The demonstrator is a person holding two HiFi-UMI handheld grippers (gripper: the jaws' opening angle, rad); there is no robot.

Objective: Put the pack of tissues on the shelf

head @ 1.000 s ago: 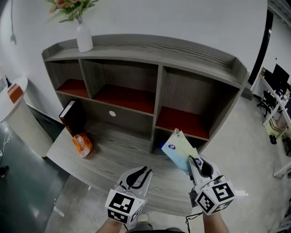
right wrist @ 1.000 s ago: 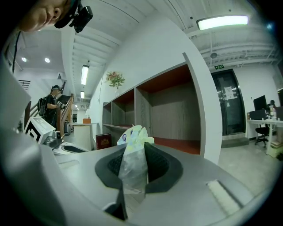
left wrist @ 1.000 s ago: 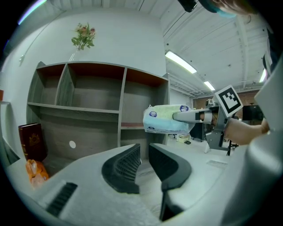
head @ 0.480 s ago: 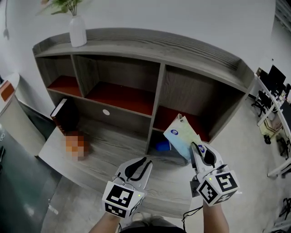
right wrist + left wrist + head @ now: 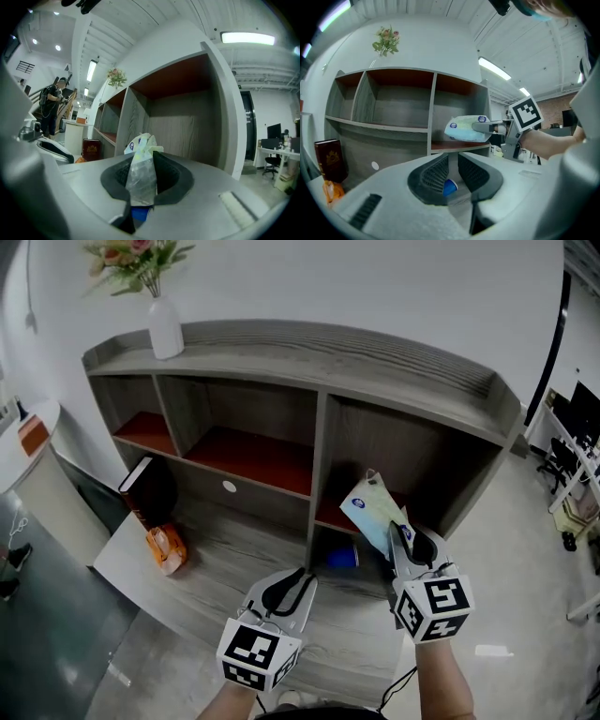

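The pack of tissues [image 5: 368, 508], pale green and blue with a clear plastic end, hangs in front of the right compartment of the grey shelf unit [image 5: 328, 338], a little above its red board [image 5: 330, 516]. My right gripper [image 5: 398, 538] is shut on the pack's near end, and the right gripper view shows the plastic [image 5: 140, 161] pinched between the pads. In the left gripper view the pack [image 5: 466, 129] is level with that board. My left gripper [image 5: 302, 579] hovers over the desk [image 5: 216, 559], its jaws a narrow gap apart with nothing between them.
A blue cup [image 5: 342, 557] lies in the low opening under the right compartment. A dark red book [image 5: 150, 491] and an orange packet [image 5: 167, 547] stand at the desk's left end. A white vase [image 5: 166, 326] with flowers tops the shelf. A white round table [image 5: 28, 456] is further left.
My right gripper has carried the pack forward and a little up, closer to the right compartment. The left gripper has edged forward too.
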